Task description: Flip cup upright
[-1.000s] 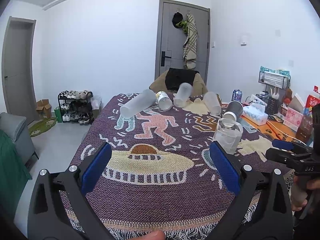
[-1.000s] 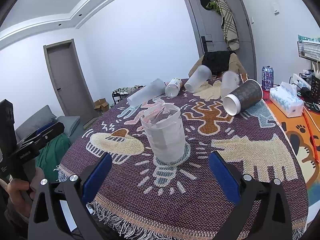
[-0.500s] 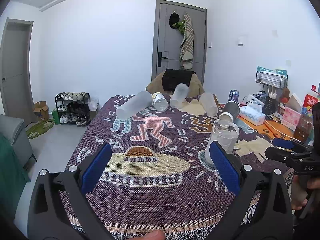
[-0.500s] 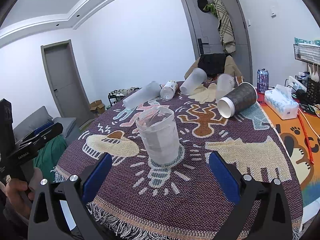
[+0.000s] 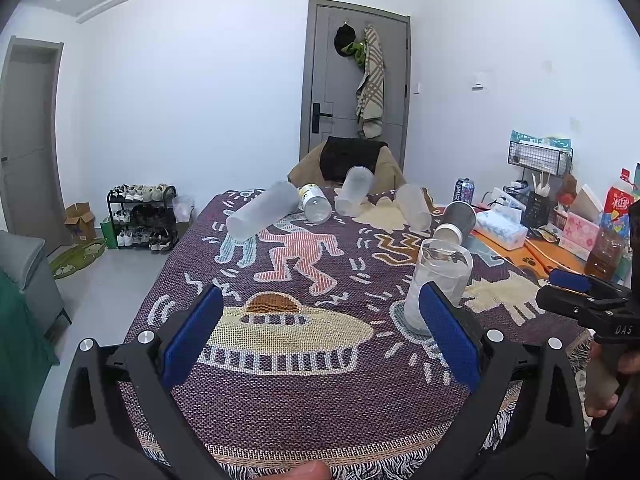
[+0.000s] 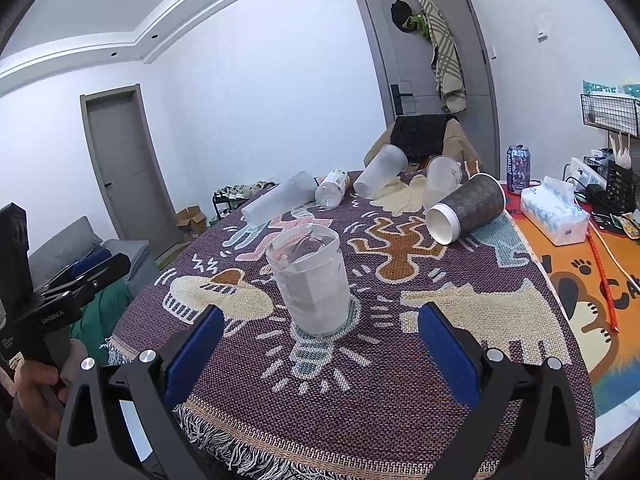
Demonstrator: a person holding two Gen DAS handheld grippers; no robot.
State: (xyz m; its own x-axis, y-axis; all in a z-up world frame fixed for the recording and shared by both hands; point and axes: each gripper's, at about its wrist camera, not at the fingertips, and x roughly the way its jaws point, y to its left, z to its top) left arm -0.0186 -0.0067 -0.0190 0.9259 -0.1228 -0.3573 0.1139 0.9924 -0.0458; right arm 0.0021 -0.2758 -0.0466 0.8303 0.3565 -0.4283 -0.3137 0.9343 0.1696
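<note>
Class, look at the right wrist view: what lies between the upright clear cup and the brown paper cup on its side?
Only bare woven cloth. In the right wrist view, no object sits between the clear cup and the brown paper cup.

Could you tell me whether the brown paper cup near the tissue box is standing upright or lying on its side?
Lying on its side: the brown paper cup rests lengthwise on the woven tablecloth, white rim facing sideways toward the camera.

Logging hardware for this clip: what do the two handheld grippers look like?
Both match: black angular frames, silver bolt heads, blue pads on each finger. The left gripper carries white "GenRoboAI" lettering on its side in the right wrist view; the right gripper shows "DAS" in the left wrist view. Bare hands hold them; no cables visible.
</note>
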